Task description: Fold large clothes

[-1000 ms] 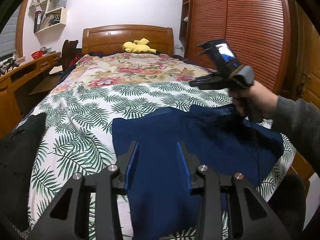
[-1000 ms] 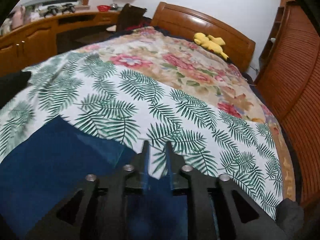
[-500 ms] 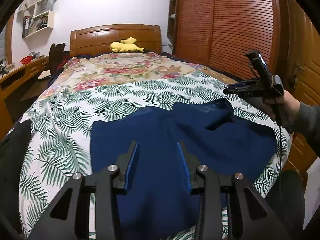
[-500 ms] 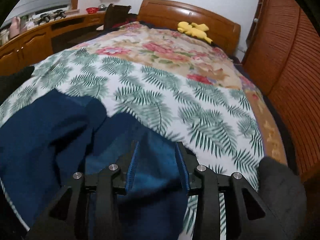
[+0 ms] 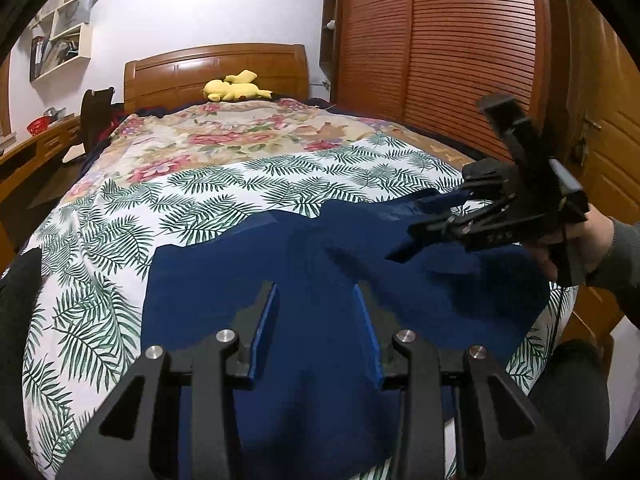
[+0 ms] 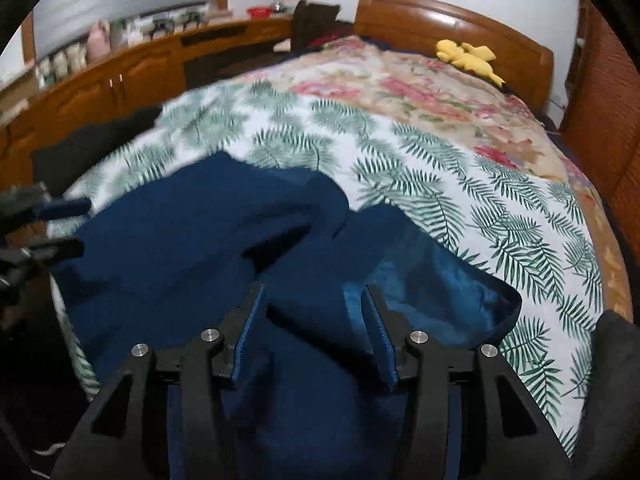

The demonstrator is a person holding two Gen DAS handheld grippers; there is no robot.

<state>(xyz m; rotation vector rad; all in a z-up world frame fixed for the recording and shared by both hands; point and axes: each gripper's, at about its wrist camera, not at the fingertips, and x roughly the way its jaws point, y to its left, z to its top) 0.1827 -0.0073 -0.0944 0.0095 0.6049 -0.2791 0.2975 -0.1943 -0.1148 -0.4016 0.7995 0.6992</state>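
Observation:
A large dark blue garment [image 5: 320, 280] lies partly folded at the near end of the bed [image 5: 224, 192], on the palm-leaf cover. It also shows in the right wrist view [image 6: 192, 240], with its lighter lining [image 6: 436, 284] exposed at the right. My left gripper [image 5: 316, 292] is open and empty, hovering over the garment's near middle. My right gripper [image 6: 312, 292] is open and empty above the folded cloth. In the left wrist view it [image 5: 416, 224] hangs over the garment's right side. The left gripper's fingers [image 6: 60, 208] show at the left edge.
A black garment [image 5: 20, 292] lies at the bed's left edge. A yellow plush toy [image 5: 236, 88] sits by the wooden headboard [image 5: 216, 68]. A slatted wooden wardrobe [image 5: 460, 52] stands along the right. A wooden desk [image 6: 132, 68] runs along the left wall.
The right gripper was shut on the garment's edge, let it go and opened. It has since swung left over the garment. The left gripper stayed open and turned a little right.

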